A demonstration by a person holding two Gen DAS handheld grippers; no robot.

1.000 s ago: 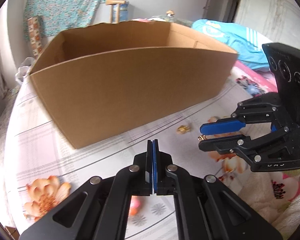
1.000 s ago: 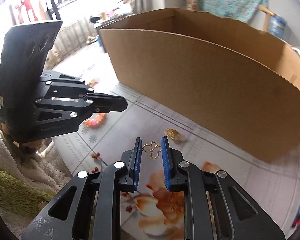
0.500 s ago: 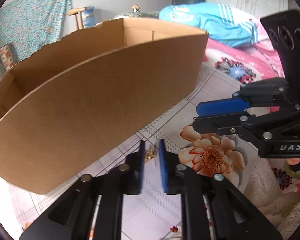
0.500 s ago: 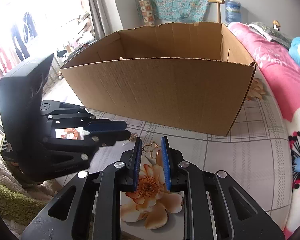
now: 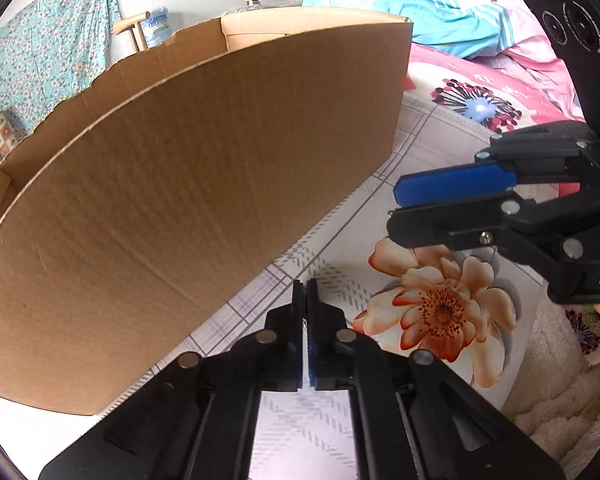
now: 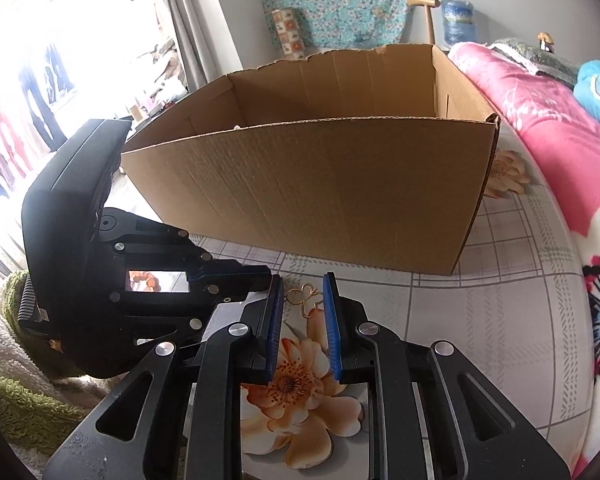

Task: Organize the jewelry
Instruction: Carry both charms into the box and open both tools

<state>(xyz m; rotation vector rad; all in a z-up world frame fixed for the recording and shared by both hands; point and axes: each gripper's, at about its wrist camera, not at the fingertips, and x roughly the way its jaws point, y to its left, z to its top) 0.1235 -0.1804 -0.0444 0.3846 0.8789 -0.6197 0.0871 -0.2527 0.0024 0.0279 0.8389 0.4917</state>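
In the left wrist view, the cardboard box (image 5: 180, 200) is seen to fill the left and the middle. The left hand-held gripper (image 5: 305, 284) is held just in front of the near wall of the box, above the flowered cloth (image 5: 420, 152). Its blue pads are pressed together; whether something thin is caught between them cannot be told. The right hand-held gripper (image 5: 396, 210) is seen to the right of the box, near its right corner.

In the right wrist view, a small gold butterfly-shaped jewel (image 6: 300, 298) is pinched between the pads of the right hand-held gripper, in front of the near wall of the box and apart from it. The left hand-held gripper is seen just beside it, before the left part of the box.
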